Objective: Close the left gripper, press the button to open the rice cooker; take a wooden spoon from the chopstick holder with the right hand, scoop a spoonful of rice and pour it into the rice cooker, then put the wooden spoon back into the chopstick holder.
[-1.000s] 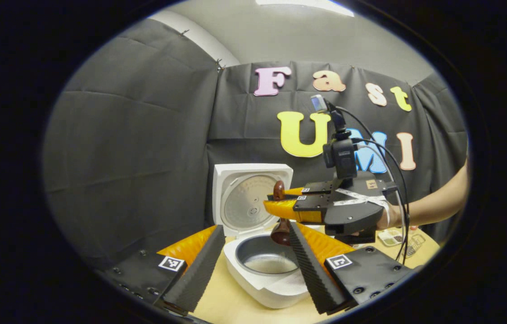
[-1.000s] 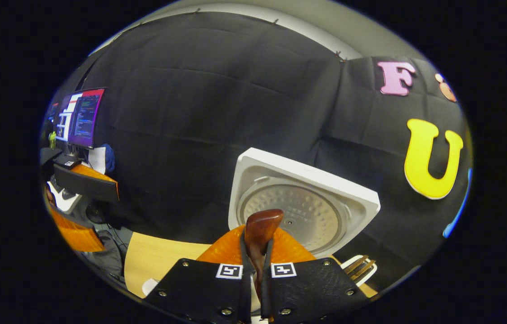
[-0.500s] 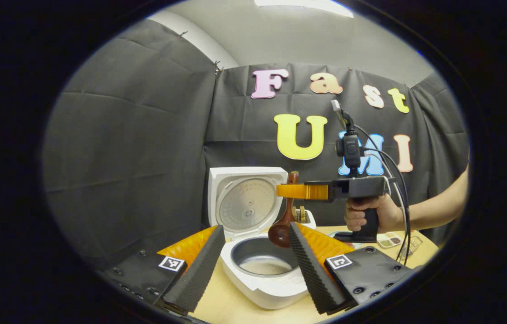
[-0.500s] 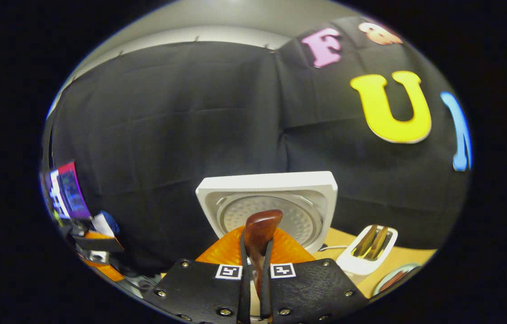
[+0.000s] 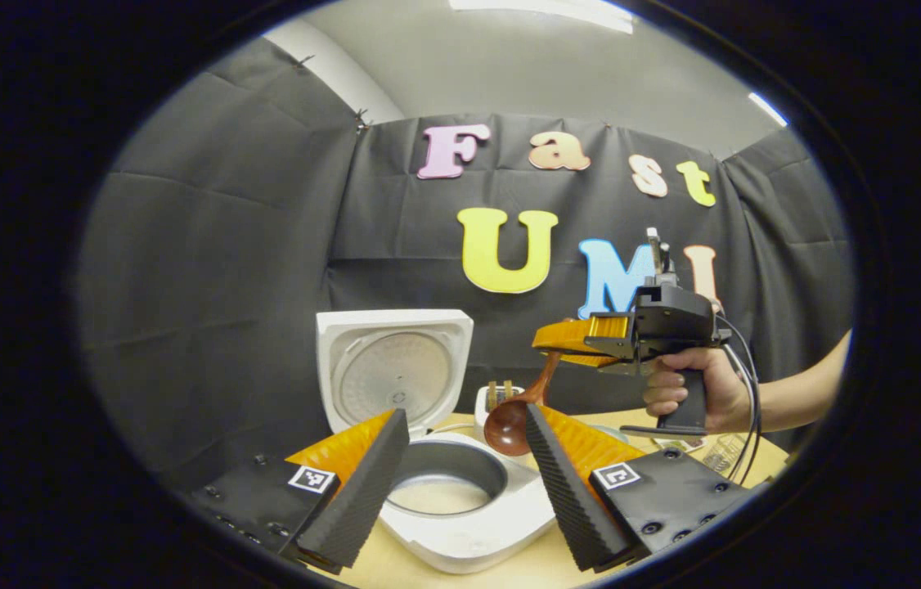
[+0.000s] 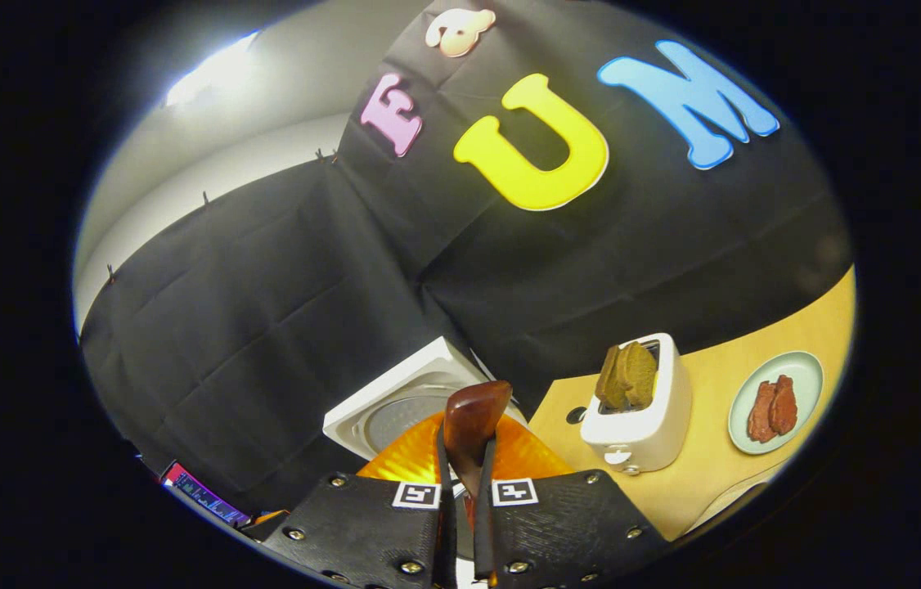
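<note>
In the left gripper view the left claw stands wide apart with nothing between its fingers, framing the rice cooker, whose lid is tipped up and back; pale rice shows at the bottom of the inner pot, though the left finger hides the pot's near-left rim. The cooker sits on the table, of which little is visible past the fingers. Farther off, a hand holds the right claw, clamped narrow on the handle of the wooden spoon; the spoon hangs bowl-down, above the cooker's right rear corner, and what its bowl carries cannot be made out. Just behind it a white holder is half hidden (its contents hard to tell). In the right gripper view the right claw grips the spoon handle, whose lower part is cut off; beyond lie the lid's corner, a white toaster with bread in it and a plate of reddish food toward the table's right edge.
</note>
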`<state>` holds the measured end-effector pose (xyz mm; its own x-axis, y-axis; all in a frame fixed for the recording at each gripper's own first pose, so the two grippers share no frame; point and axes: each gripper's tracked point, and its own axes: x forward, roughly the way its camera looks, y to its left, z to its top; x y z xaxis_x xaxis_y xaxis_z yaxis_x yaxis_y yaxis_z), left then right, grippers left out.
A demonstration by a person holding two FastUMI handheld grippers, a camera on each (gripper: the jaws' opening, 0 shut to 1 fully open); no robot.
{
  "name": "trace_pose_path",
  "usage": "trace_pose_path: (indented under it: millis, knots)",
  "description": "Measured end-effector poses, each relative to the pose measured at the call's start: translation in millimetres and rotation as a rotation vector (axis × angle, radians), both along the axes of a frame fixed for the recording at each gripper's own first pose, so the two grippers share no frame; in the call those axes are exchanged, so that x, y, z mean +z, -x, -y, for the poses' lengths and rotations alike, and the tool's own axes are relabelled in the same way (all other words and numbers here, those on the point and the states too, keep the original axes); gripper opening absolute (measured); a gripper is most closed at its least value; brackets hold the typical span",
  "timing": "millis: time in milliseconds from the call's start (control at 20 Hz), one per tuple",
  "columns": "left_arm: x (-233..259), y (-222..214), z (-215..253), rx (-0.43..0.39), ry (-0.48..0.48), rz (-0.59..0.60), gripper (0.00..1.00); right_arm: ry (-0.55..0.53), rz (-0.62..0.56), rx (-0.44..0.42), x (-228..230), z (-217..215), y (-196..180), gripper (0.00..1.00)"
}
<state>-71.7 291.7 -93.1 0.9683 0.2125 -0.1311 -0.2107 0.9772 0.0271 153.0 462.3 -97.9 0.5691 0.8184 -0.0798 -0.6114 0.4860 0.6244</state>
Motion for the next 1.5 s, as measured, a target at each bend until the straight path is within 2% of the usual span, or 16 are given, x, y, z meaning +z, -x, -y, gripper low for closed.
trace_pose_path:
  millis: [250, 700, 1150, 1500]
  knots:
    - [6.7, -26.7, 29.6, -0.074, -0.003, 0.015, 1.00, -0.085, -0.029, -0.087, 15.8, 68.0, 1.0, 0.09]
    - [11.1, -61.5, 87.4, -0.171, 0.030, 0.019, 1.00, -0.113, -0.044, -0.240, 28.7, 175.4, 15.1, 0.09]
    - [14.7, -90.2, 156.3, -0.273, 0.038, 0.019, 1.00, -0.068, -0.014, -0.400, 33.1, 287.0, 29.6, 0.08]
    - [14.2, -102.1, 185.2, -0.296, 0.041, 0.016, 1.00, -0.043, -0.022, -0.493, 26.8, 354.6, 32.5, 0.08]
